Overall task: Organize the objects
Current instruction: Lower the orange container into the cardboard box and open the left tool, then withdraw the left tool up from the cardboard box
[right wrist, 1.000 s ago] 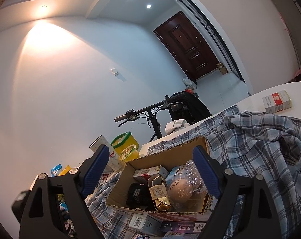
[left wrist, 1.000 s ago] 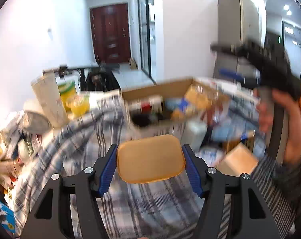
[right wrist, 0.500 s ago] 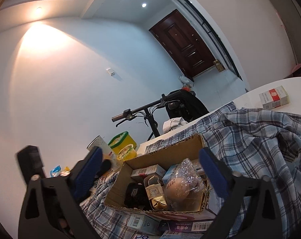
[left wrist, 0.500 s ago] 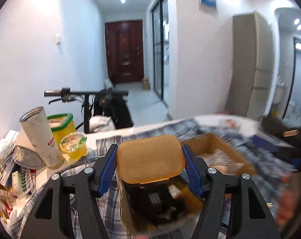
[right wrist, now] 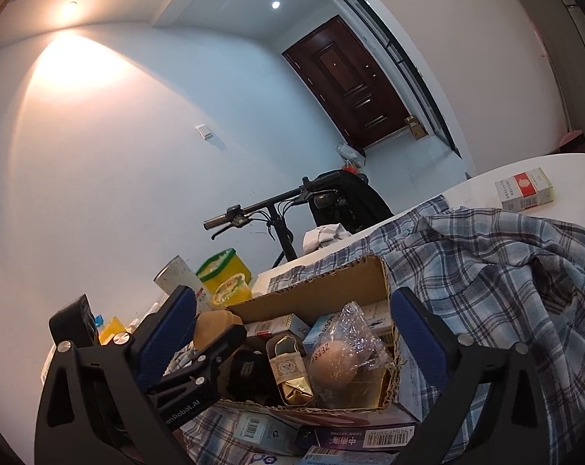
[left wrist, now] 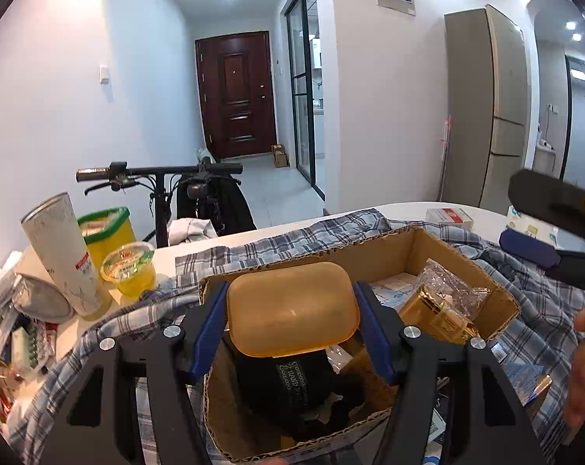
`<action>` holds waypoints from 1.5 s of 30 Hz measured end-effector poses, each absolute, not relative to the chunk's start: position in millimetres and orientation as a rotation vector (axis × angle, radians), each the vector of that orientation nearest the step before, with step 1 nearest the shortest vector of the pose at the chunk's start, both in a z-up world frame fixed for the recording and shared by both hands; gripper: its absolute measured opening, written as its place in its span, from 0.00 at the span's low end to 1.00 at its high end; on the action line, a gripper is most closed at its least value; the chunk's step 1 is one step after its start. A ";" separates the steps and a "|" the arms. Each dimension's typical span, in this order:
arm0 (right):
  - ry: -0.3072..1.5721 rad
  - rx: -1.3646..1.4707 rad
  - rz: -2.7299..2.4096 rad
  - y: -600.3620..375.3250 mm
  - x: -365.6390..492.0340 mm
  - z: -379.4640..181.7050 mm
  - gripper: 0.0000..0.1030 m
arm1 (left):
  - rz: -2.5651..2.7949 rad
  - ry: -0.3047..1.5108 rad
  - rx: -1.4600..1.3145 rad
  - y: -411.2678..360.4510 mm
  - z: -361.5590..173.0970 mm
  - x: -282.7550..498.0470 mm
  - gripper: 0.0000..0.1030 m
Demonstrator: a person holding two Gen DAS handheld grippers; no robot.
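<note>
My left gripper is shut on an orange plastic box and holds it over the left end of an open cardboard box. The cardboard box holds a black pouch, a gold packet, a crinkled clear bag and small cartons. In the right wrist view my right gripper is open and empty, above the cardboard box. The left gripper with the orange box shows at its left, and the bag with a brown egg-like thing lies inside.
A plaid shirt lies under and around the box. A white tumbler, yellow tub and jelly cup stand at left among clutter. A red-and-white carton lies on the white table. A scooter's handlebar stands behind.
My left gripper has carried the orange box forward from over the shirt to over the cardboard box. My right gripper has opened a little wider and stayed near the box.
</note>
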State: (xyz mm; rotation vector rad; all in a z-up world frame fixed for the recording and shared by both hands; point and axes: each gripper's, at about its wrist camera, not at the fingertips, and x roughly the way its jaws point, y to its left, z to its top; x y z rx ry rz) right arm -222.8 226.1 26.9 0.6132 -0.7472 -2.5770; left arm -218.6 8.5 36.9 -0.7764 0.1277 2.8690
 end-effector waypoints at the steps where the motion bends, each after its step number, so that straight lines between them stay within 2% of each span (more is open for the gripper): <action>1: -0.746 0.620 -2.577 225.8 -223.4 26.0 0.97 | 2.867 0.117 -0.785 7.4 36.3 -219.5 0.64; 2: -0.748 0.625 -2.577 226.3 -223.7 25.1 0.97 | 2.868 0.113 -0.796 6.2 35.3 -220.9 0.69; 3: -0.750 0.631 -2.579 227.0 -224.1 24.0 0.97 | 2.874 0.111 -0.802 4.8 34.6 -222.1 0.87; 4: -0.752 0.635 -2.581 227.7 -224.5 23.1 0.97 | 2.885 0.101 -0.792 3.0 34.3 -222.0 0.96; 5: -0.754 0.639 -2.581 228.4 -225.0 22.2 0.97 | 2.890 0.094 -0.778 1.8 34.2 -221.2 1.00; 10: -0.777 0.665 -2.567 229.4 -228.3 18.7 0.97 | 2.865 0.085 -0.775 2.4 35.5 -217.9 1.00; 16: -0.719 0.657 -2.581 221.3 -225.3 23.3 0.97 | 2.897 0.128 -0.728 4.6 47.1 -202.2 1.00; 24: -0.728 0.662 -2.571 222.9 -226.0 23.7 0.97 | 2.886 -0.147 -0.691 -29.7 92.1 -169.0 1.00; 29: -0.730 0.657 -2.570 223.2 -224.9 25.3 0.98 | 2.890 -0.045 -0.743 -23.9 82.4 -137.1 1.00; 32: -0.732 0.655 -2.564 222.4 -224.4 26.6 0.98 | 2.857 0.023 -0.830 -19.0 54.8 -122.5 1.00; 36: -0.714 0.654 -2.574 219.3 -223.5 27.7 0.98 | 2.771 0.015 -0.928 -13.6 20.1 -124.9 1.00; 45: -0.621 0.654 -2.647 214.5 -221.8 30.0 0.98 | 2.817 0.052 -0.856 -9.4 26.8 -112.4 1.00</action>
